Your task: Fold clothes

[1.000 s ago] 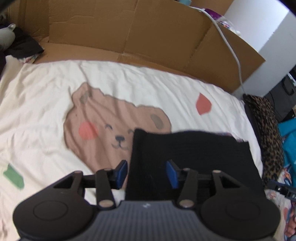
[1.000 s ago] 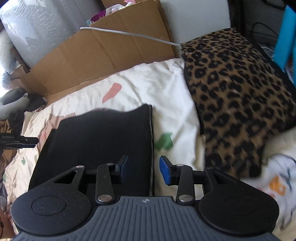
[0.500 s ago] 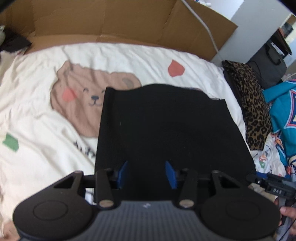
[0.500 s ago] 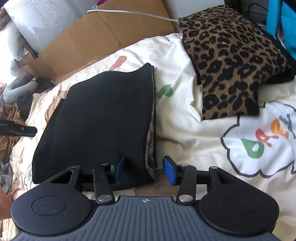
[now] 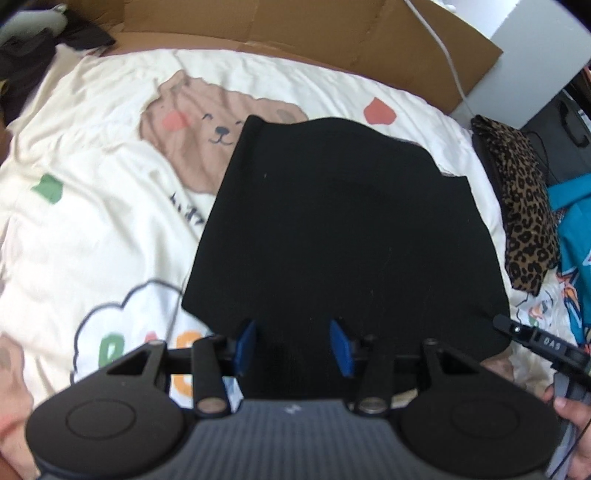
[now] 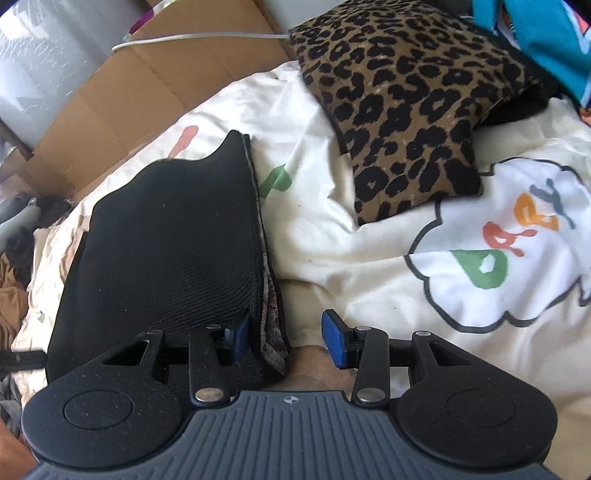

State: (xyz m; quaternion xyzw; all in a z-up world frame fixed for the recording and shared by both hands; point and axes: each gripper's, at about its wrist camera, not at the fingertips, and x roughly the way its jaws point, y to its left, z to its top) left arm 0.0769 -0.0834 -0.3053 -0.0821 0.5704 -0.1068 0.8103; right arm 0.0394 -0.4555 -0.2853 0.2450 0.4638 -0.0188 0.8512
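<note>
While both views look down on the bed [image 5: 92, 229], I log these items. Black garment [image 5: 343, 229]: folded, lying flat on the printed cream duvet, partly covering a brown bear print [image 5: 207, 122]. Left tongs [image 5: 293, 345]: spread wide over the garment's near edge, gripping nothing I can see. Right tongs [image 6: 284, 338]: spread wide at the garment's near right corner, its left blue pad against the black fabric, with a patterned under-layer [image 6: 271, 314] between the pads; nothing clamped. Leopard-print cushion [image 6: 402, 99]: right of the garment, on the duvet, apart from it. Cardboard sheet [image 5: 295, 26]: along the far side, a white cable [image 5: 448, 59] over it. Teal fabric [image 6: 535, 40]: far right.
</note>
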